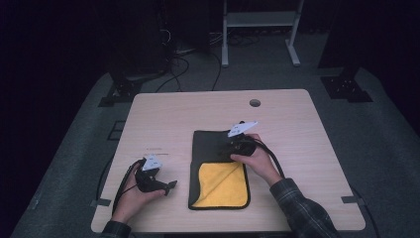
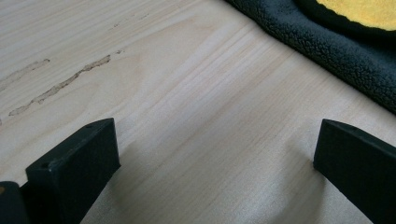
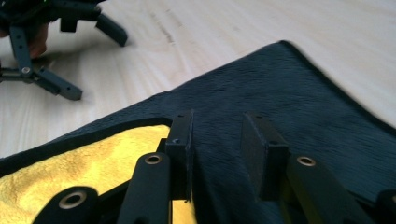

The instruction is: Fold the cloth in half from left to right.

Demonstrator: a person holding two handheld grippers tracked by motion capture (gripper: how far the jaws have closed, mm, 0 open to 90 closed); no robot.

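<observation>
A cloth lies in the middle of the table, its dark grey side (image 1: 210, 141) up at the far half and its yellow side (image 1: 223, 186) folded over at the near half. My right gripper (image 1: 229, 148) rests on the dark part near the fold; its jaws (image 3: 217, 149) stand a small gap apart over the dark pile, beside the yellow edge (image 3: 70, 172). My left gripper (image 1: 166, 185) lies low on bare wood left of the cloth, wide open (image 2: 215, 158), with nothing between its jaws. The cloth's dark hem (image 2: 336, 56) runs just beyond it.
The light wooden table (image 1: 168, 114) has a round cable hole (image 1: 255, 103) near its far edge. A pale scuff mark (image 2: 60, 86) shows on the wood by the left gripper (image 3: 95, 65). Cables and a metal stand base (image 1: 260, 29) lie on the floor beyond.
</observation>
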